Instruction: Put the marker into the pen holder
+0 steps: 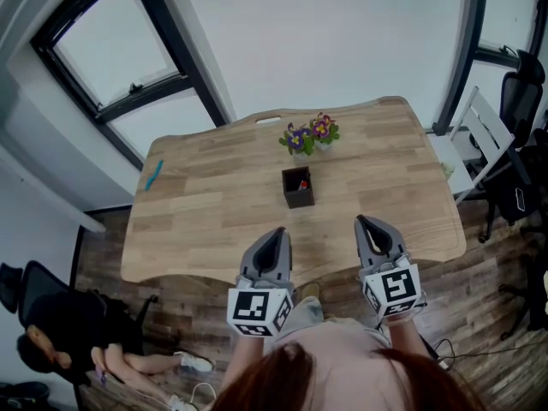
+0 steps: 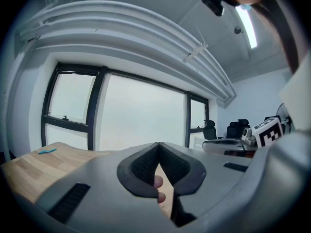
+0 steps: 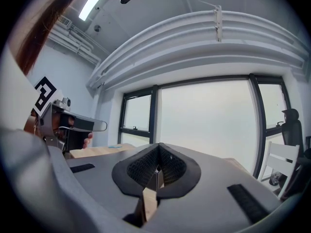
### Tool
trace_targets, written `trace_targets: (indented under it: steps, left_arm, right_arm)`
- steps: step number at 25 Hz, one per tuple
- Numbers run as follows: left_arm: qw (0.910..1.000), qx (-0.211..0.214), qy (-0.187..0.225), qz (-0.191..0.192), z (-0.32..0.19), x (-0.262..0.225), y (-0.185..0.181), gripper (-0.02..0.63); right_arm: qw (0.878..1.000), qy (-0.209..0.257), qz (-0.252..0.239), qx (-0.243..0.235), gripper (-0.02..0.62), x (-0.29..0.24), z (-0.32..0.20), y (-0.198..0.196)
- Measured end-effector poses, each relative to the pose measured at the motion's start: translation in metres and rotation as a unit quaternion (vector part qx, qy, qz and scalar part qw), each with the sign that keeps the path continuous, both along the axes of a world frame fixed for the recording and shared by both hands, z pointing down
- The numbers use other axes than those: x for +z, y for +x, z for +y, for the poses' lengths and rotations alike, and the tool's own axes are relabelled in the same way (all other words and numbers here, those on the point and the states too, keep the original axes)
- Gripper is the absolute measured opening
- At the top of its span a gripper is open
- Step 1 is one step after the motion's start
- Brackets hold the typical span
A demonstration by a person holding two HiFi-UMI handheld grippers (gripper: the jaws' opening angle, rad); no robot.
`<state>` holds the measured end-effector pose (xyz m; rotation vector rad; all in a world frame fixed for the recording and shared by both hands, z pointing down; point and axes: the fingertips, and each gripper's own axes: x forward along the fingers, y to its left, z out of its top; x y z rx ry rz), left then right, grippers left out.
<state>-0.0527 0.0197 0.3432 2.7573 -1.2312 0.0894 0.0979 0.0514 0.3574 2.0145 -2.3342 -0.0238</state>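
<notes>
A blue marker (image 1: 153,175) lies on the wooden table (image 1: 214,221) near its left edge; it also shows as a small blue streak in the left gripper view (image 2: 47,150) and the right gripper view (image 3: 115,147). The dark brown pen holder (image 1: 297,187) stands at the table's middle with something red inside it. My left gripper (image 1: 276,232) hovers at the near table edge, below-left of the holder, its jaws shut and empty (image 2: 158,143). My right gripper (image 1: 366,222) is level with it, below-right of the holder, also shut on nothing (image 3: 158,144).
A small pot of purple and yellow flowers (image 1: 310,135) stands just behind the holder. A white chair (image 1: 488,135) and a black office chair (image 1: 522,92) are to the table's right. A person (image 1: 77,341) sits low at the left, beyond the table's near corner.
</notes>
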Motion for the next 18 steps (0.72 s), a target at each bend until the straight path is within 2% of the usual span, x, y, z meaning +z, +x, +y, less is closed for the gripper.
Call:
trace_targets:
  steps: [18]
  left_arm:
    - [0.9998,-0.008,-0.014,-0.008,0.021,0.006,0.001,0.002]
  right_arm:
    - [1.0,-0.008,-0.01,-0.011,0.0,0.006,0.016,0.002]
